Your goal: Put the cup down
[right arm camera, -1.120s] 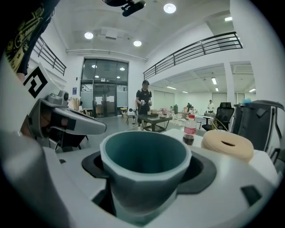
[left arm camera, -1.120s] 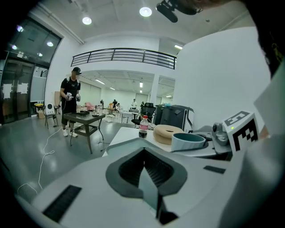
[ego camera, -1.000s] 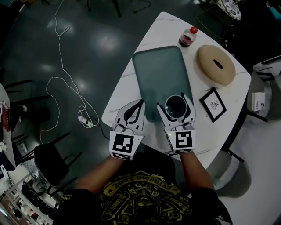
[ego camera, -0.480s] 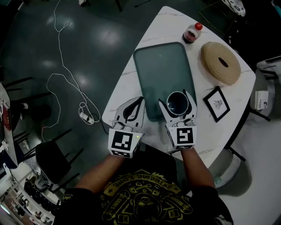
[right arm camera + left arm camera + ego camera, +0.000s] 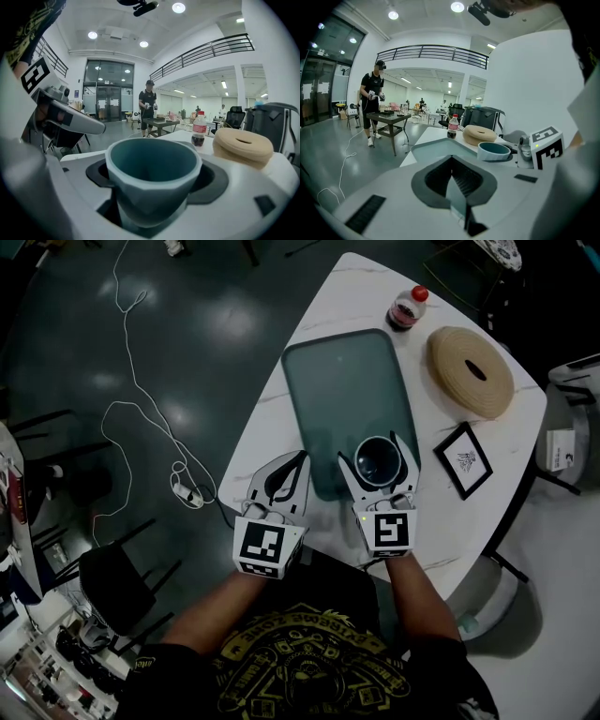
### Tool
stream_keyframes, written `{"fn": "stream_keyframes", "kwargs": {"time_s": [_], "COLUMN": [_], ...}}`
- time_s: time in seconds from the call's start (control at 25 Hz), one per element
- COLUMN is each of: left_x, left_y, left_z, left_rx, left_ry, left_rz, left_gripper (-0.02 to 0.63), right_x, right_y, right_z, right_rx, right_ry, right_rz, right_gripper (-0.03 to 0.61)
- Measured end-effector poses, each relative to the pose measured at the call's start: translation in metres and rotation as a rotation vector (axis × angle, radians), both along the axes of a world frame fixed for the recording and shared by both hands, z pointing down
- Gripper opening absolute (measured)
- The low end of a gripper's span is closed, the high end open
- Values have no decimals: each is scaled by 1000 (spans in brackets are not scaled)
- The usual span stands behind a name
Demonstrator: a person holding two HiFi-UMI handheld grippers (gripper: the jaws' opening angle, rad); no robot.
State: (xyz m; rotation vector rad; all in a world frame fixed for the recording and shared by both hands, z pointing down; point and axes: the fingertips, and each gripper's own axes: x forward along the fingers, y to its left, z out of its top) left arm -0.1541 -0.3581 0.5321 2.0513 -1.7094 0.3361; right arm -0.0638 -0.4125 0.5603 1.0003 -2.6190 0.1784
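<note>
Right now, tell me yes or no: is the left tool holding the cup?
No, the left tool is shut on nothing; the cup sits gripped in the right tool.

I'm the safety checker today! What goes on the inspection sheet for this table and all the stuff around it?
Surface: white table with a teal tray lying on it.
Job's things: cup, upright and empty, over the tray's near end; cannot tell whether it touches down.
Clutter: red-capped bottle, tan ring-shaped disc and small black frame, all on the table beside the tray.
Claws: right claw closed on the cup; left claw shut and empty, by the table's near edge.
Cables: white cable looping over the floor.
Surroundings: black chair; a person at another table.
</note>
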Motion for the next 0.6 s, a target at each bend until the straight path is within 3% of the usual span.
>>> {"fn": "stream_keyframes", "kwargs": {"time_s": [0.4,0.6], "left_x": [10,16], "left_y": [3,3], "left_z": [-6,-12], "left_rx": [14,32], "left_ry": [-7,-5], "left_rz": [34,47], "left_gripper": [11,11], "right_x": [2,7], "right_y": [12,17], "right_z": [0,13], "right_rx": [24,-25], "right_ry": [64,58], "right_rz": [-27,-21], "right_gripper": [403,429]}}
